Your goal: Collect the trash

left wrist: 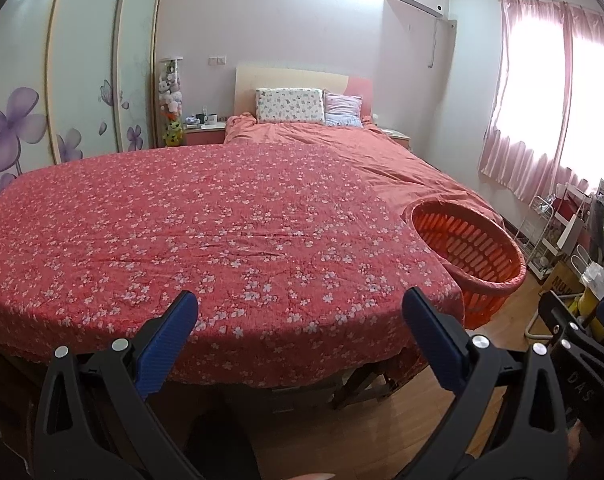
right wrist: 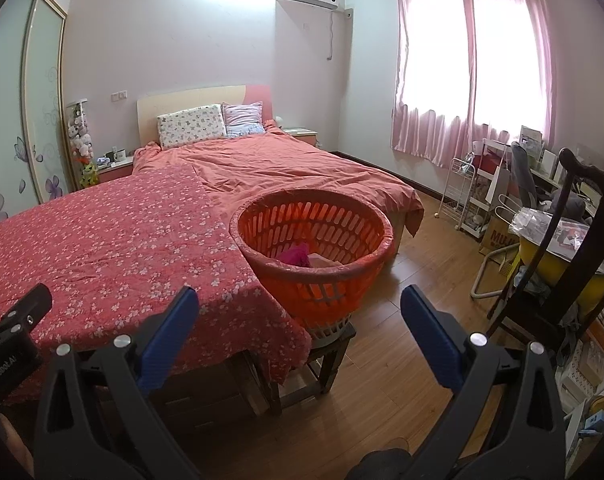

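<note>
Where visible (right wrist), basket [right wrist: 311, 236] contents.

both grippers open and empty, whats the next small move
Probably sweep both views along the cloth before reaching. No loose trash shows on it, the basket already holds a few items, and the left hand-held gripper and right hand-held gripper hang open with nothing between their fingers.
</note>
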A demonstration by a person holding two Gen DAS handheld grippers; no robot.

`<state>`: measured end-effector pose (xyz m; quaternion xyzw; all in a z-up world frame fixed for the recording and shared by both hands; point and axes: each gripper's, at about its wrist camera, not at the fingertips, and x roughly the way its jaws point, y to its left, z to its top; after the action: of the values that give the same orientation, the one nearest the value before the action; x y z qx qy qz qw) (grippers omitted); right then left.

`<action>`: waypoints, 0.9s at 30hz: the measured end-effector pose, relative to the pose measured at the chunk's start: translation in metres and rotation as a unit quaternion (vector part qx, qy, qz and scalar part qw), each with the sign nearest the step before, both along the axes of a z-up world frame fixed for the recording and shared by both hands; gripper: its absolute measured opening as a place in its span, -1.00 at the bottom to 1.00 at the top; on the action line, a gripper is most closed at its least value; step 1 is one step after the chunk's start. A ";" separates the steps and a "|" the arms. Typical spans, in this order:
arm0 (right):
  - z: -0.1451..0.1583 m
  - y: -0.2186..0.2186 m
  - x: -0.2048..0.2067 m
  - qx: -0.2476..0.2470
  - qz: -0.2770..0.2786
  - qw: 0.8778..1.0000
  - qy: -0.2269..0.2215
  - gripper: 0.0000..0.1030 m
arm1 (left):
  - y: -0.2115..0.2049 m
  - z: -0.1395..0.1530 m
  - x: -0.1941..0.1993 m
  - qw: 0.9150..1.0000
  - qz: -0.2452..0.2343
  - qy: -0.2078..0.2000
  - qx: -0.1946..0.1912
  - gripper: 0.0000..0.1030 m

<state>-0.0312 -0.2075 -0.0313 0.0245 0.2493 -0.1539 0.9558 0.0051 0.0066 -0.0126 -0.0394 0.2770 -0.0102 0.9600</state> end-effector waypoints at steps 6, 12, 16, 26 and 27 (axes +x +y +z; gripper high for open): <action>0.000 -0.001 0.000 0.001 -0.001 1.000 0.001 0.91 | -0.001 0.000 0.001 1.000 0.000 0.002 0.001 0.96; 0.000 -0.001 0.000 0.001 -0.001 1.000 0.001 0.91 | 0.000 0.003 -0.001 1.000 0.004 0.001 -0.003 0.96; 0.000 -0.001 0.001 0.001 -0.001 1.000 0.001 0.91 | 0.001 0.004 0.000 1.000 0.005 -0.001 -0.006 0.96; 0.001 0.000 0.000 0.000 -0.001 1.000 0.001 0.91 | 0.000 0.004 0.000 1.000 0.006 -0.001 -0.003 0.96; 0.001 0.000 0.001 0.001 -0.001 1.000 0.000 0.91 | 0.001 0.004 0.000 1.000 0.006 -0.001 -0.003 0.96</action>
<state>-0.0307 -0.2076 -0.0307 0.0253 0.2498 -0.1548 0.9555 0.0051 0.0073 -0.0082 -0.0444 0.2762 -0.0056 0.9601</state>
